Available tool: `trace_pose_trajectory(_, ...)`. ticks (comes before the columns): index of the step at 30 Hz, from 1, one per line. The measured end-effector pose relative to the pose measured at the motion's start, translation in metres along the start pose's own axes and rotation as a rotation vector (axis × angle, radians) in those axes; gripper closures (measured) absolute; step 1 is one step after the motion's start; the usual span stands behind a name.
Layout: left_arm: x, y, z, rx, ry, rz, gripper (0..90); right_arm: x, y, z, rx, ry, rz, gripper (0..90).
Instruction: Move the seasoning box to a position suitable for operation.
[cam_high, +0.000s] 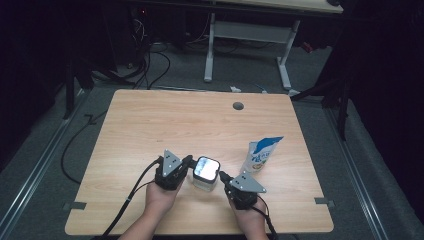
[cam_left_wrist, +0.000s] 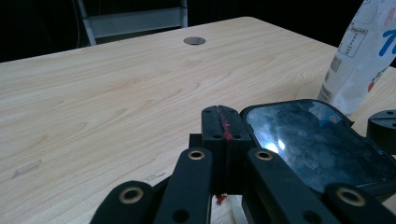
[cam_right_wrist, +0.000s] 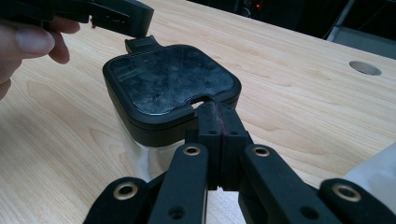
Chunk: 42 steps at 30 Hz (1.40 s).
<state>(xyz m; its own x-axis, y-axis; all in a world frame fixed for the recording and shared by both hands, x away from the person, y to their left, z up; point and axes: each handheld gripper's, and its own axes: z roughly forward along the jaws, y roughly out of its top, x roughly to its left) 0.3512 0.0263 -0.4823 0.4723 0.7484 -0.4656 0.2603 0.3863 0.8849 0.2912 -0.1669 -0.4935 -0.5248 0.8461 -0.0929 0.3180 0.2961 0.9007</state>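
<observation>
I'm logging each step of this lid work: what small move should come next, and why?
Probably a gentle upward pry with both grippers. The left gripper and right gripper sit with jaws together at opposite edges of the black lid, at its tabs, and the lid sits flat on the clear container, so lifting seems next.

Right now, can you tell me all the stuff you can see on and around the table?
Container: one, clear body with a shiny black square lid, near edge of the table, between the two tools.
Pouch: one, white and blue, standing just right of the container.
Table: one, light wood, with a round hole near its far edge.
Desk frame: one, white, on the floor behind.
Cables: several, black, on the grey floor.
Left tool: one, black, jaws together at the lid's left side.
Right tool: one, black, jaws together at the lid's right side.
</observation>
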Motion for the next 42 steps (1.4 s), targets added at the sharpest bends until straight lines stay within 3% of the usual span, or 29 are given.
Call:
trace_pose_trajectory(3, -0.0047, 0.0044, -0.0032, -0.026, -0.017, -0.007, 90.0, 0.0002, -0.0002, -0.0005, -0.001, 0.002, 0.002, 89.9)
trace_pose_trajectory(7, -0.0065, 0.0003, 0.001, 0.004, -0.012, 0.018, 90.0, 0.0002, -0.0009, 0.0003, 0.001, 0.003, 0.002, 89.9)
trace_pose_trajectory(10, -0.0066, -0.0014, 0.0019, 0.001, -0.01, 0.023, 90.0, 0.0005, -0.0013, -0.0007, -0.002, 0.006, 0.005, 89.9)
trace_pose_trajectory(19, -0.0006, 0.0003, 0.0016, -0.007, -0.012, -0.017, 90.0, -0.0003, -0.0015, -0.001, -0.004, 0.007, 0.007, 89.9)
trace_pose_trajectory(42, -0.0008, -0.0004, 0.0019, -0.008, -0.017, -0.022, 90.0, 0.0051, 0.0059, 0.0014, -0.019, 0.018, -0.007, 89.9)
